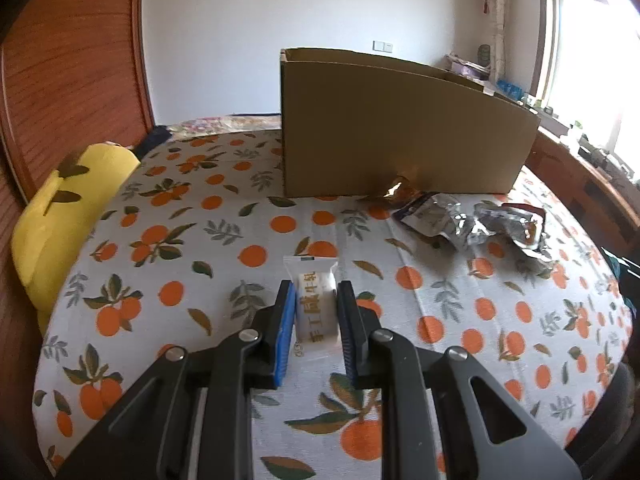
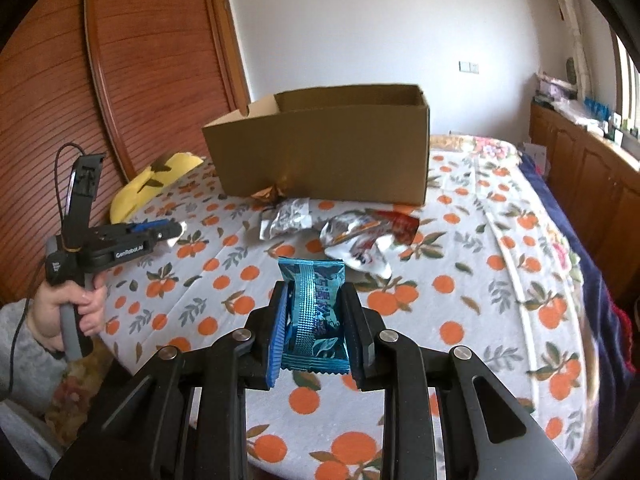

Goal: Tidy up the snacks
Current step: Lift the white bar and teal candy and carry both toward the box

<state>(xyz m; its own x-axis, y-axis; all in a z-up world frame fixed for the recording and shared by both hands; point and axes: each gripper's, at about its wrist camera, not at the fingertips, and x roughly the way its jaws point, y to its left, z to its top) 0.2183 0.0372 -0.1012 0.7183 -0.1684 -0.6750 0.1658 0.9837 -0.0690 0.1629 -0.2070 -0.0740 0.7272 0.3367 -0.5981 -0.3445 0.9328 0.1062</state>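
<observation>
Firmly closed, the left gripper (image 1: 316, 312) pinches a white nougat packet (image 1: 314, 304) with gold characters between its blue-padded fingers (image 1: 285, 328), held above the orange-print bedspread (image 1: 168, 248). Likewise the right gripper (image 2: 314, 320) is clamped on a shiny blue candy packet (image 2: 314, 312), its crimped ends sticking out past the pads.

Beyond both, an open cardboard box (image 1: 400, 136) stands on the bedspread. Just in front of the box lies a small gold-brown wrapper (image 1: 400, 188), touching or nearly touching its wall. Near that, two crumpled silver foil snack bags (image 1: 436, 220) lie side by side, the farther-right one showing red print (image 2: 400, 222).

From the right wrist view, the left gripper (image 2: 168, 232) appears at the left, held by a hand (image 2: 68, 308). A yellow plush pillow (image 1: 60, 220) rests at the bed's left edge against the wooden wardrobe (image 1: 72, 80).
</observation>
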